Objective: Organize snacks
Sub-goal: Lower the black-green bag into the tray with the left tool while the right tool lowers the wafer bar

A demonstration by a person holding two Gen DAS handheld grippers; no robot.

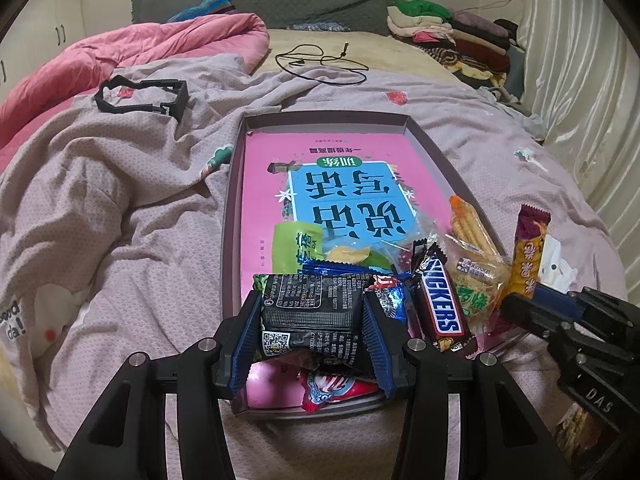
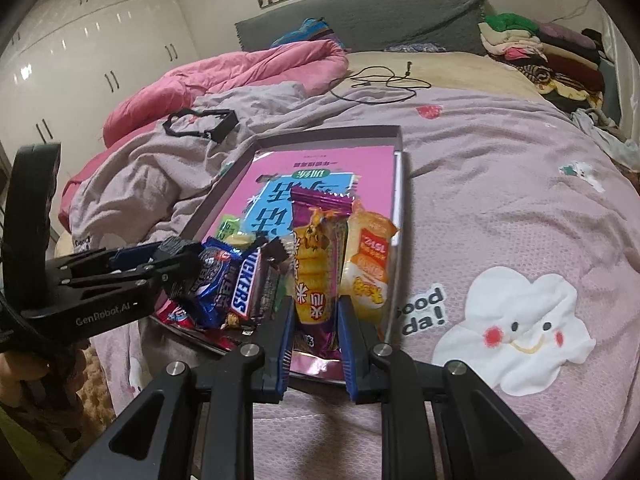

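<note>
Snacks (image 1: 438, 300) heaped in tray (image 1: 232, 216)

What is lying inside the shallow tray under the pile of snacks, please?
A pink book with a blue title panel lies flat in the tray, filling most of its floor. The snack pile covers its near end, so that part cannot be seen.

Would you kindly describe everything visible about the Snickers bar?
The Snickers bar is a sealed brown glossy wrapper with a blue-and-white logo and crimped ends. It lies slanted in the tray, among the snack pile at its near end, a blue packet on one side, a green-labelled clear biscuit packet on the other. Neither claw holds it.
</note>
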